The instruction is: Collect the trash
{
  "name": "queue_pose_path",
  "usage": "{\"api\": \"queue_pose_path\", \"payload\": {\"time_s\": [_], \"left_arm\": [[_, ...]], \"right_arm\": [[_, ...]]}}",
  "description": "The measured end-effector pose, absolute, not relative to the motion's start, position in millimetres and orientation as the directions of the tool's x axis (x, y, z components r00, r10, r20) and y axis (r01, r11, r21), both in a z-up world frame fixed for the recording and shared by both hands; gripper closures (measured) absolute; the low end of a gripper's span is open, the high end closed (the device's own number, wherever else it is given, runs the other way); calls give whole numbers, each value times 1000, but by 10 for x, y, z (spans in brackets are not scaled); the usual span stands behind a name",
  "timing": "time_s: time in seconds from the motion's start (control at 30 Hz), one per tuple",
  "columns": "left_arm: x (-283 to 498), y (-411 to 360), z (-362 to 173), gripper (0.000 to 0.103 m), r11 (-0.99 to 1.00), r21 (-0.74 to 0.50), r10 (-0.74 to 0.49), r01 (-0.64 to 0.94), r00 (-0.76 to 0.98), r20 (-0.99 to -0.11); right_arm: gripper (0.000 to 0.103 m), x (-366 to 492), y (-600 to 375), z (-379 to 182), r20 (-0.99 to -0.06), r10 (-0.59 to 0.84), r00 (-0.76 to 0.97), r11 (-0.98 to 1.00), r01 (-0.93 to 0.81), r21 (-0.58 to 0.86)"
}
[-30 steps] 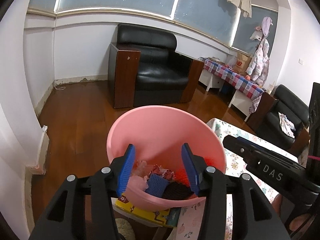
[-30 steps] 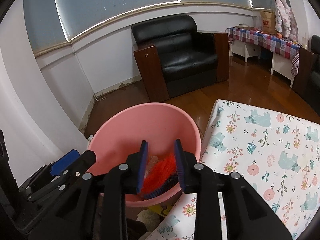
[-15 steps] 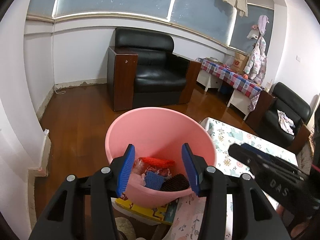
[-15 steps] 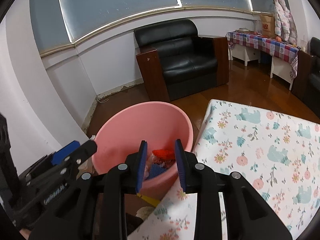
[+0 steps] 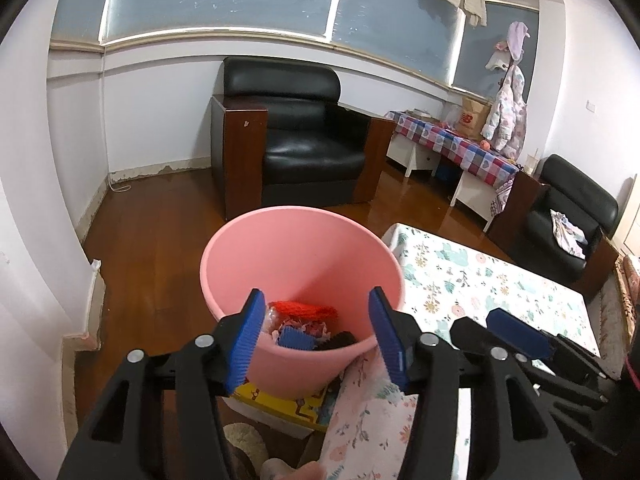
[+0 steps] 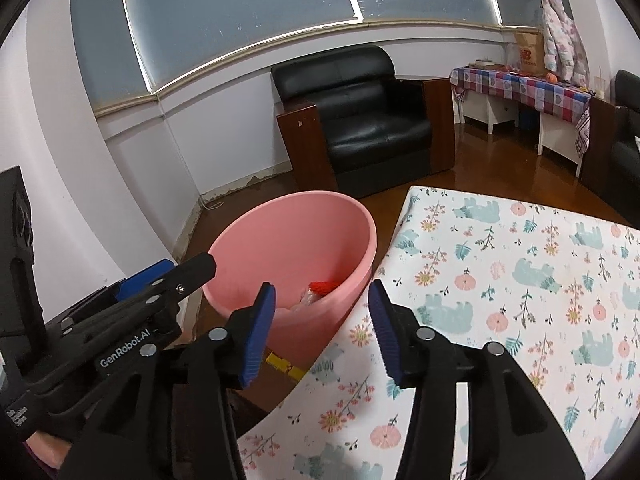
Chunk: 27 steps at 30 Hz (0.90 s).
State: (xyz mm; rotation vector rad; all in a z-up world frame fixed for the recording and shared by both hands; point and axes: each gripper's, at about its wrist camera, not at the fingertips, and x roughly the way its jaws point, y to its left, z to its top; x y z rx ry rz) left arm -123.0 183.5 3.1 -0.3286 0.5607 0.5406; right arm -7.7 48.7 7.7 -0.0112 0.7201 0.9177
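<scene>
A pink bin [image 5: 304, 256] stands beside the table, on a yellow box [image 5: 280, 402]. Inside lie a red mesh scrap [image 5: 306, 309], a blue piece [image 5: 295, 338], a black piece [image 5: 338, 339] and pale paper shreds. My left gripper [image 5: 317, 308] hovers just short of the bin's near rim. Its jaws are opening and nothing is between them. In the right wrist view the bin [image 6: 296, 240] sits ahead to the left, with the red scrap [image 6: 326, 286] showing inside. My right gripper [image 6: 322, 294] hangs over the table's corner next to the bin, jaws opening and empty.
The table with a floral cloth [image 6: 520, 280] fills the right side. A black armchair [image 5: 304, 148] stands behind the bin on the wooden floor. A checked-cloth side table [image 5: 452, 140] and a second armchair [image 5: 568, 208] line the far right. The left gripper [image 6: 160, 280] shows close at the right gripper's left.
The red mesh scrap, between my right fingers a second ago, now lies in the bin. Both grippers have drawn back from the bin, and both jaws stand wider.
</scene>
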Motion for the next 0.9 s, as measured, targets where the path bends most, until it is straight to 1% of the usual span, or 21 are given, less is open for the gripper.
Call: {"api": "queue_pose_path", "payload": {"time_s": [0.13, 0.5, 0.63, 0.9], "left_arm": [[-1269, 1785, 55, 46, 813, -152, 388, -563, 717, -580], [-1351, 1598, 65, 46, 818, -117, 409, -563, 713, -569], [-1388, 1558, 70, 47, 818, -113, 413, -564, 713, -566], [-1389, 1543, 88, 49, 822, -115, 410, -558, 719, -560]], "right_arm": [[52, -135, 433, 51, -576, 714, 397, 628, -726, 278], [51, -227, 279, 11, -577, 707, 409, 640, -717, 277], [51, -247, 226, 23, -578, 702, 416, 649, -708, 279], [50, -340, 157, 97, -562, 683, 467, 670, -706, 228]]}}
